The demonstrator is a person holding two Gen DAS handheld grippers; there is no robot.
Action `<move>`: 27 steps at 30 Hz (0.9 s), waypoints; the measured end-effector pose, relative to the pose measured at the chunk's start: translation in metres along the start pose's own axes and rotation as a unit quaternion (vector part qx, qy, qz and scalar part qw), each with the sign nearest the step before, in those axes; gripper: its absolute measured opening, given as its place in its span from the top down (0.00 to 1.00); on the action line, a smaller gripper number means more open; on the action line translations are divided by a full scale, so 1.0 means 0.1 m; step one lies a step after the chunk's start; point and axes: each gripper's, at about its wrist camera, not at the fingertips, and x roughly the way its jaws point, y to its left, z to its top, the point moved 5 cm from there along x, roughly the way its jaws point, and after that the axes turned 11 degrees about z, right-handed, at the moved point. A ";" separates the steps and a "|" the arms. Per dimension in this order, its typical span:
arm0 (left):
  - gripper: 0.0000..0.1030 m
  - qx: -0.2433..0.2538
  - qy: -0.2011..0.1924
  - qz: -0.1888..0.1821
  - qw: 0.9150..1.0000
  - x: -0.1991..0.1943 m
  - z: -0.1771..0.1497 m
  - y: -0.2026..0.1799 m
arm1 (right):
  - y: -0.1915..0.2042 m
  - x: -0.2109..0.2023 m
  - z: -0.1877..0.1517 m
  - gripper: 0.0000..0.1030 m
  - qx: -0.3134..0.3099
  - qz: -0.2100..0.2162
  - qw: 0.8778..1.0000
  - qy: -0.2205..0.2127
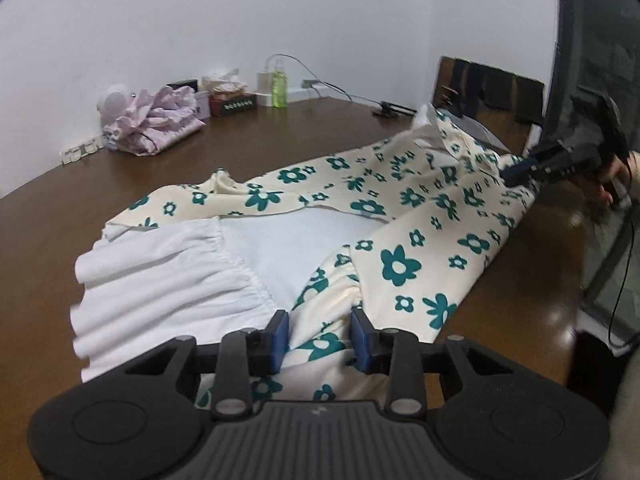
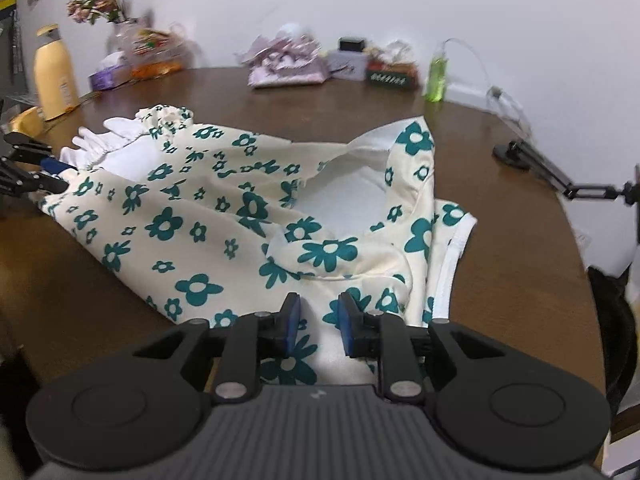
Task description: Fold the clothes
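Observation:
A cream dress with teal flowers [image 1: 400,208] [image 2: 180,216] lies lengthwise on the brown table [image 1: 280,140] [image 2: 500,220], one long side folded over so the white lining and white ruffled hem [image 1: 168,280] show. My left gripper [image 1: 320,320] sits at the hem end, its blue pads apart, gathered floral cloth lying loose between and under them. My right gripper [image 2: 318,304] is at the neckline end, pads apart over the fabric and not pinching it. Each gripper shows in the other's view: the right [image 1: 516,172], the left [image 2: 52,176].
Along the wall stand a lilac cloth bundle [image 1: 156,120] [image 2: 288,64], small boxes [image 1: 236,100], a green bottle [image 1: 279,88] [image 2: 436,76] and a charger cable. A yellow bottle [image 2: 56,76] and a flower vase [image 2: 120,28] stand at one end. A chair back [image 1: 488,88] and a black clamp arm [image 2: 540,168] flank the table.

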 end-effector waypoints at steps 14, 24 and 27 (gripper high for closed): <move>0.57 -0.049 -0.085 0.129 0.987 -0.10 1.01 1.09 | -0.24 -0.75 0.82 0.54 -0.062 0.027 0.994 -0.092; 1.00 -0.083 0.047 0.043 0.995 1.18 0.93 1.24 | -1.14 0.54 1.15 0.80 -0.042 0.135 0.989 0.051; 0.95 -0.066 0.028 -0.057 0.996 0.99 0.84 1.08 | -0.77 0.44 1.09 0.79 -0.141 0.218 0.962 0.083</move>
